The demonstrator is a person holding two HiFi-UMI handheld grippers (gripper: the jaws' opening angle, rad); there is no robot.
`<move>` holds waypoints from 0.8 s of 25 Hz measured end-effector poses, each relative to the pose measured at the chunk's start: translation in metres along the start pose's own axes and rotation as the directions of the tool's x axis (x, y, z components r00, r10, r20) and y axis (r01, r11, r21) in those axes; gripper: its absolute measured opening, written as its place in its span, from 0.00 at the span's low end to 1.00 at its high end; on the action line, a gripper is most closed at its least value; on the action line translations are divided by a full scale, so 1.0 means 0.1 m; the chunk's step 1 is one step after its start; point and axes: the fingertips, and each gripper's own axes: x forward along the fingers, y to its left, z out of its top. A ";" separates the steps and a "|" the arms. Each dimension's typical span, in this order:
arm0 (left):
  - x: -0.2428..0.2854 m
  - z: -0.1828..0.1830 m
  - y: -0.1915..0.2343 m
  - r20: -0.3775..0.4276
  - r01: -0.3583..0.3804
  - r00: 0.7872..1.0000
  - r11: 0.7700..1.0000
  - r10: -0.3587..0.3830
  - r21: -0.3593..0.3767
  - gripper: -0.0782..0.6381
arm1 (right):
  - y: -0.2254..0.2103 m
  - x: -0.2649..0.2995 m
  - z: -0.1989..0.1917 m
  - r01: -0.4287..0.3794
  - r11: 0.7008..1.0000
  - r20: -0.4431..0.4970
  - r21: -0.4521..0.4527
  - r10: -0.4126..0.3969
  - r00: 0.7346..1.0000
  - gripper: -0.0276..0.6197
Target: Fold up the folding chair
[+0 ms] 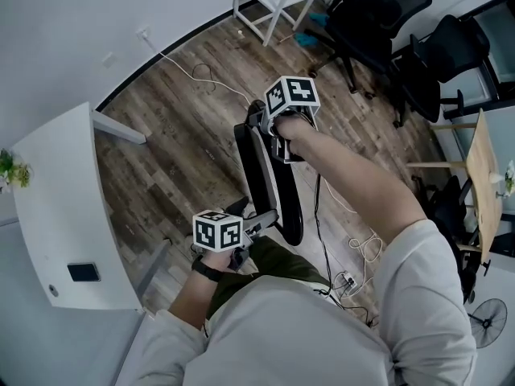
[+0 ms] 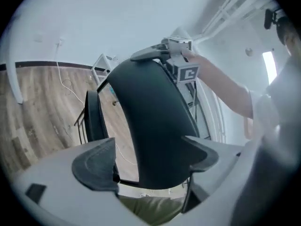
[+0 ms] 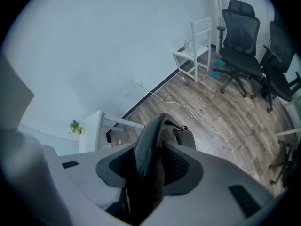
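Out on the wooden floor (image 1: 185, 143), close against the person's legs, stands the black folding chair (image 1: 269, 179). From above it is seen almost edge-on, as a narrow curved band. Its feet and lower frame are hidden beneath its own panels and the person's trousers, so I cannot tell how it meets the floor. Its long axis runs from the top edge, farthest from the person, back toward their thighs. The right tool (image 1: 272, 135), half covered by the hand from above, is pinching that thin top edge, a pad pressed on either side (image 3: 148, 166). The left tool (image 1: 259, 219) grips the near, lower end, its jaws spread wide and closed on the broad dark panel (image 2: 150, 157). A second panel stands just beside it, its edges blurred. A white table (image 1: 64, 207) stands well apart at the left.
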 end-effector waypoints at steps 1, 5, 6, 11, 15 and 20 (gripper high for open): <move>0.01 0.01 -0.14 -0.003 -0.031 1.000 0.999 0.031 0.025 0.70 | 0.00 0.00 0.00 0.003 1.000 0.000 -0.001 -0.003 1.000 0.30; 0.02 0.05 -0.52 0.026 -0.161 0.987 0.977 0.159 0.142 0.68 | -0.04 -0.01 -0.01 0.024 1.000 -0.011 -0.014 -0.024 1.000 0.28; 0.01 0.05 -0.59 0.032 -0.150 0.989 0.978 0.147 0.141 0.69 | -0.07 -0.02 -0.02 0.025 1.000 -0.013 -0.012 -0.025 1.000 0.28; 0.09 0.05 -0.79 0.019 -0.113 0.994 0.980 0.111 0.162 0.70 | -0.15 -0.07 0.00 0.026 1.000 -0.023 -0.013 -0.027 0.999 0.28; 0.29 0.09 -0.91 0.017 -0.201 0.979 0.942 0.204 0.267 0.70 | -0.15 -0.08 0.00 0.026 0.999 -0.045 -0.042 -0.028 0.999 0.28; 0.49 0.10 -0.76 0.001 -0.334 0.933 0.869 0.359 0.365 0.72 | -0.08 -0.02 -0.03 0.023 0.996 -0.068 -0.091 -0.029 0.997 0.28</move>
